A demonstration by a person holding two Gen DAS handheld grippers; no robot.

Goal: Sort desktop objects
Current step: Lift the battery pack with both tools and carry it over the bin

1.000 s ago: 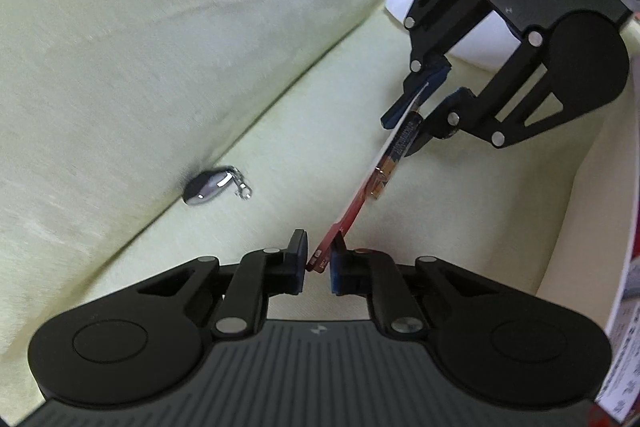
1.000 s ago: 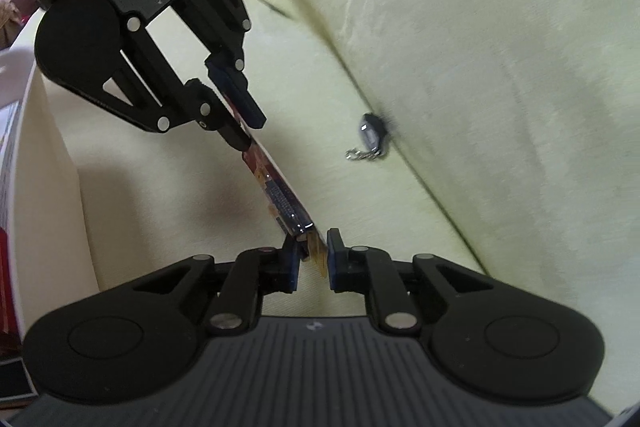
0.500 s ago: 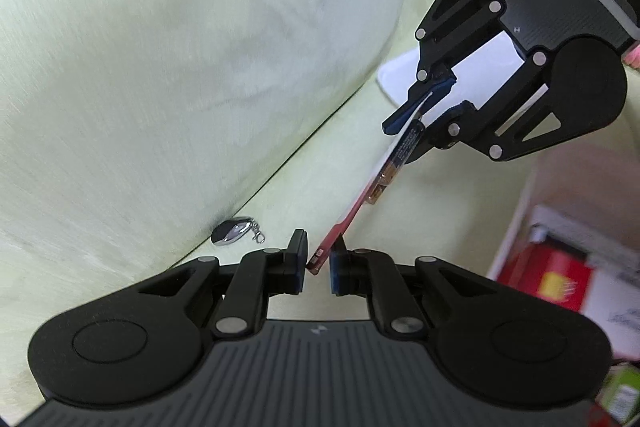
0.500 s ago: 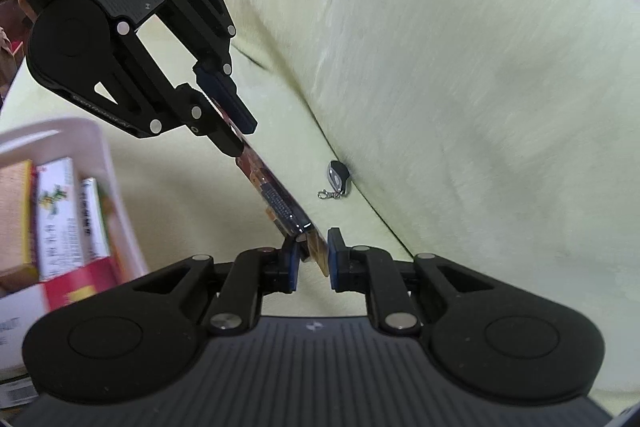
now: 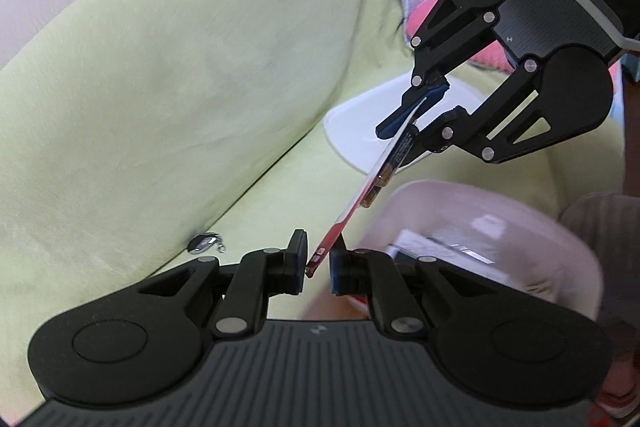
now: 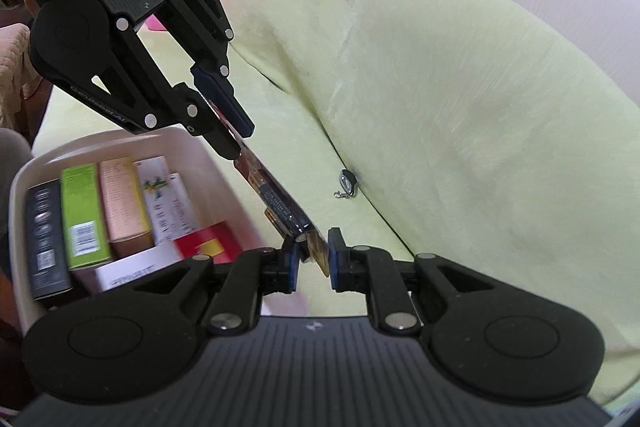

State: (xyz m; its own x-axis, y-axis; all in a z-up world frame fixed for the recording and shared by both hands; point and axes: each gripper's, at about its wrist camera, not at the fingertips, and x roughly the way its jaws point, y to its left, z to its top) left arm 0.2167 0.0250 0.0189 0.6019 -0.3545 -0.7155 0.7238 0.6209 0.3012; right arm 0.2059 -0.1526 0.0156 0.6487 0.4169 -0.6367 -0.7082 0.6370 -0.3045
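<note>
- My left gripper (image 5: 318,263) and my right gripper (image 6: 313,259) each pinch one end of the same battery pack (image 6: 280,197), a flat card with batteries under clear plastic.
- The pack stretches in the air between the two grippers, tilted edge-on, above the seat of a yellow-green sofa (image 6: 440,87).
- Its lower part hangs just over the near rim of a pale pink bin (image 6: 120,143).
- The bin holds several small boxes (image 6: 84,215) standing side by side, green, peach, black and red ones.
- A key fob (image 6: 347,182) lies in the crease between the sofa's seat and back, well apart from the pack.
- A white lid (image 5: 360,131) lies on the seat beyond the bin.
</note>
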